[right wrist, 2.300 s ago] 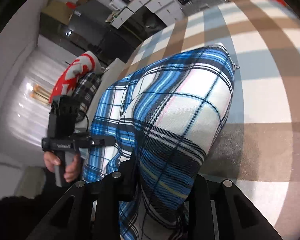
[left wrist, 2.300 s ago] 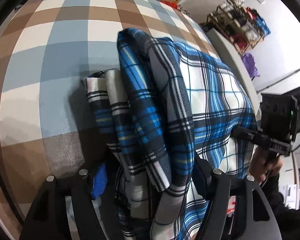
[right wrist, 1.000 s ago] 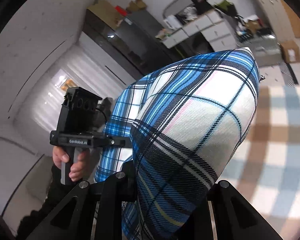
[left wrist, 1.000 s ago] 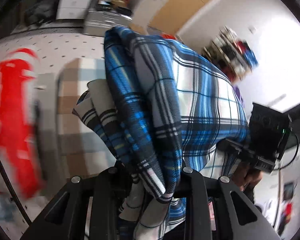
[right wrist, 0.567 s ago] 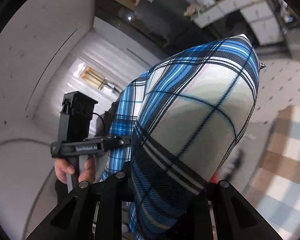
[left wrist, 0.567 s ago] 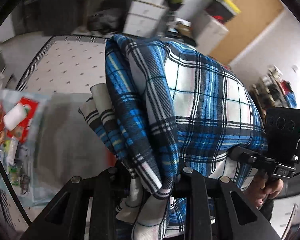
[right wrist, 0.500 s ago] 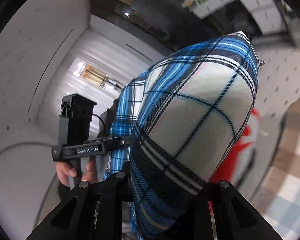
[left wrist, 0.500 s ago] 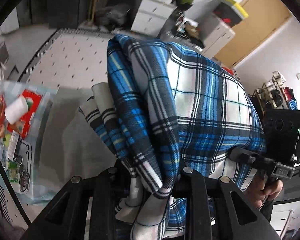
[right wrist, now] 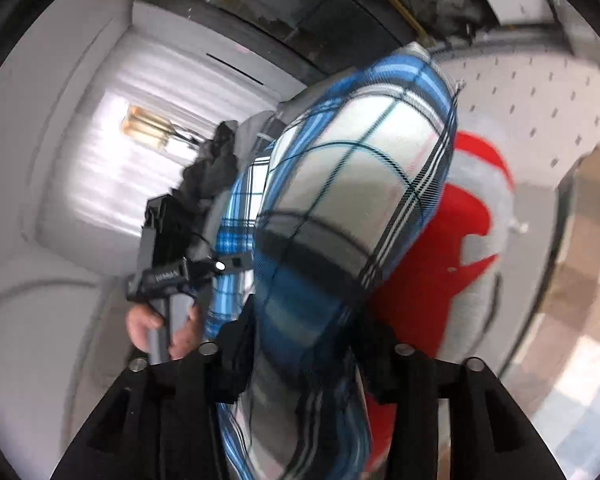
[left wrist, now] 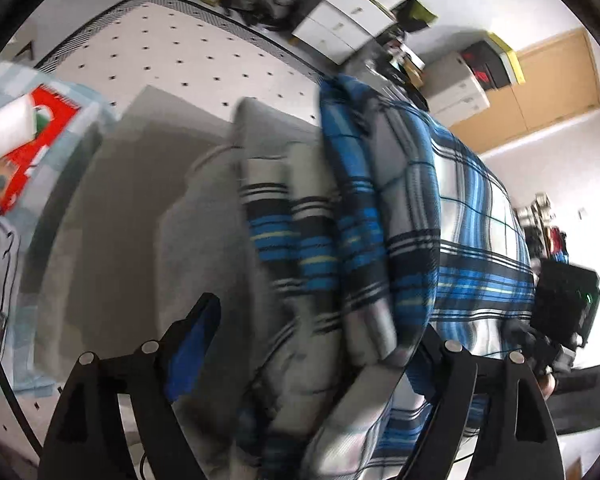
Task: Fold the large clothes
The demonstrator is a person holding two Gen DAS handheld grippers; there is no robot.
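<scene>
Left wrist: left gripper (left wrist: 312, 364) jaws opening, folded plaid shirt (left wrist: 380, 240) loose between. Right gripper (right wrist: 304, 356) opening, shirt between. Step: setting down. Next: withdraw clear.

Folded shirt (left wrist: 416, 240): blue/black/white plaid w/ thin yellow lines. Under it, grey cloth (left wrist: 140, 216). Rug (left wrist: 188, 40): white w/ black dots, dark border. Red/white garment (right wrist: 468, 248) beside shirt. Checked cover (right wrist: 580, 320): brown/white/pale blue. Both grippers black, left (left wrist: 316, 344) w/ blue pads.
</scene>
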